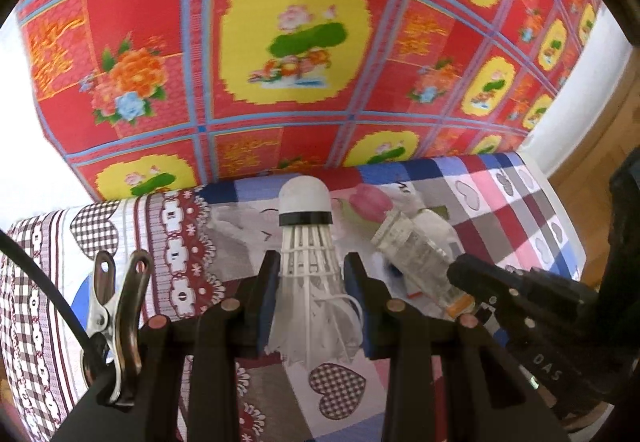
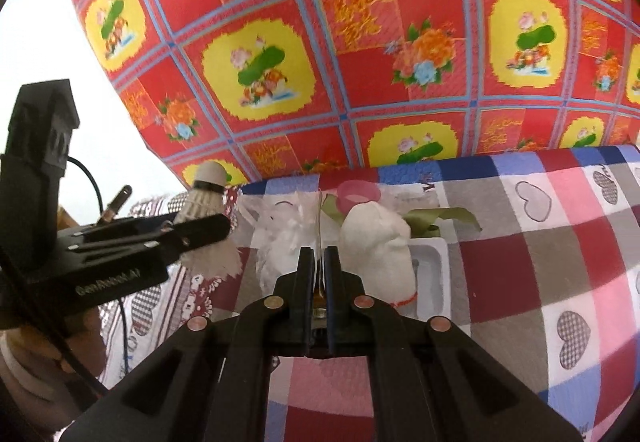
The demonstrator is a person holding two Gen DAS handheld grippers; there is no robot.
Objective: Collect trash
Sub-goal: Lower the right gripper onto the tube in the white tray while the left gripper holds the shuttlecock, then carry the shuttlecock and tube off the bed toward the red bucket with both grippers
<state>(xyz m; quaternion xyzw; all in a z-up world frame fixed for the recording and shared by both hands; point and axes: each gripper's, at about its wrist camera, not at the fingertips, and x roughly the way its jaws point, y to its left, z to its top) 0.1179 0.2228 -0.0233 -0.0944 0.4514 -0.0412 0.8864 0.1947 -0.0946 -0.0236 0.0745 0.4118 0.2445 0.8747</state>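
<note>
In the left wrist view a white feather shuttlecock (image 1: 306, 242) with a black band under its cork stands between the blue pads of my left gripper (image 1: 312, 262), which is shut on its skirt. To the right, my right gripper (image 1: 460, 268) pinches a crumpled clear plastic wrapper (image 1: 412, 246). The right wrist view shows the right gripper (image 2: 319, 254) shut on a thin edge of that wrapper (image 2: 276, 242), which is lifted a little off the sheet. A white crumpled wad (image 2: 376, 242) lies just beyond it, over a white plastic tray (image 2: 434, 274). At the left, the left gripper (image 2: 222, 228) carries the shuttlecock (image 2: 202, 202).
A checked bedsheet with hearts (image 2: 540, 242) covers the surface under both grippers. A red floral mat (image 1: 280, 42) rises behind it. A metal clip (image 1: 116, 302) and a black cable hang on the left tool. Wooden floor (image 1: 600, 146) shows past the sheet's right edge.
</note>
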